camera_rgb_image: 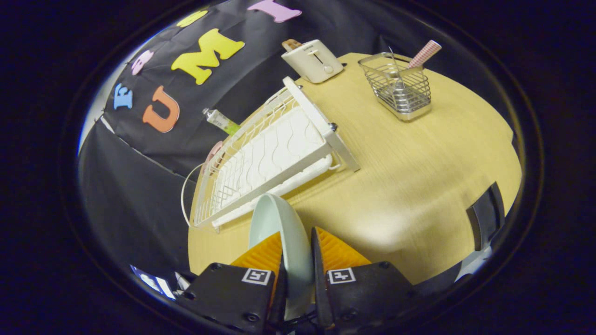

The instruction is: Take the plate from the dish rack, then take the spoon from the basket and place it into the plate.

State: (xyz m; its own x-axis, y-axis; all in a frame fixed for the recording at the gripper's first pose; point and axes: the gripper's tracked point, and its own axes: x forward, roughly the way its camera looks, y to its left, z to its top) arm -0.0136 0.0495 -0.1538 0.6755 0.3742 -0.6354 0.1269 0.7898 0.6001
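Right, gripper [298, 260] pinches plate [279, 228] edge-on at lower centre, clear of rack [265, 158]; spoon [421, 56] waits in basket [400, 88], upper right.

My one camera rides on my hand-held gripper [298, 244], looking forward along its fingers and down, tilted, across the bench [409, 186] toward the booth wall [139, 177]. It sits close above the bench's near part, I think; the fisheye bends everything.

Glossy smooth plate [279, 223], white coated-wire dish rack [265, 158], shiny metal-wire basket [400, 88], matt wood-grain table [409, 177].
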